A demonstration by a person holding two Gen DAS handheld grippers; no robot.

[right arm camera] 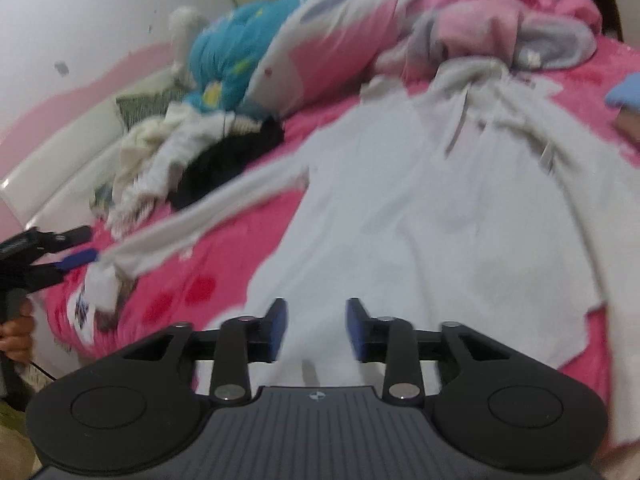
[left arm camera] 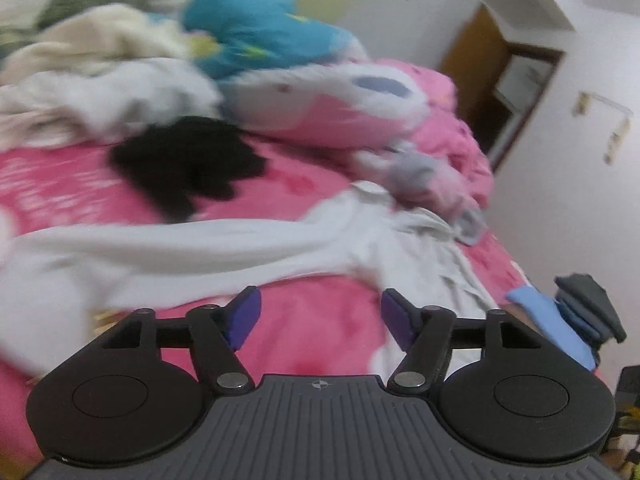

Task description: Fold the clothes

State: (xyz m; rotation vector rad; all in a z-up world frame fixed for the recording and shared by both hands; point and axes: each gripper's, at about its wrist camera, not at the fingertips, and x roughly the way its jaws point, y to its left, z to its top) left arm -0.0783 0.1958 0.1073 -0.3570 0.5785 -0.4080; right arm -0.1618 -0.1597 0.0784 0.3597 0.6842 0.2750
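We have the white top (right arm camera: pixel 420 208) spread flat on the bed (right arm camera: pixel 224 280), sleeve (right arm camera: pixel 208 208) stretched sideways, so it can be folded. Our left tool (left arm camera: pixel 319 316) gapes wide and empty; our right tool (right arm camera: pixel 316 330) hovers half-open over the hem, gripping nothing.

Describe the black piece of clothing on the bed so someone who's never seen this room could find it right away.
Start at the pink bedspread. The white shirt lies spread across it, one long sleeve stretched sideways. Just beyond that sleeve, in front of the heap of cream and white laundry, lies the black garment, crumpled, the only dark item among pale ones.
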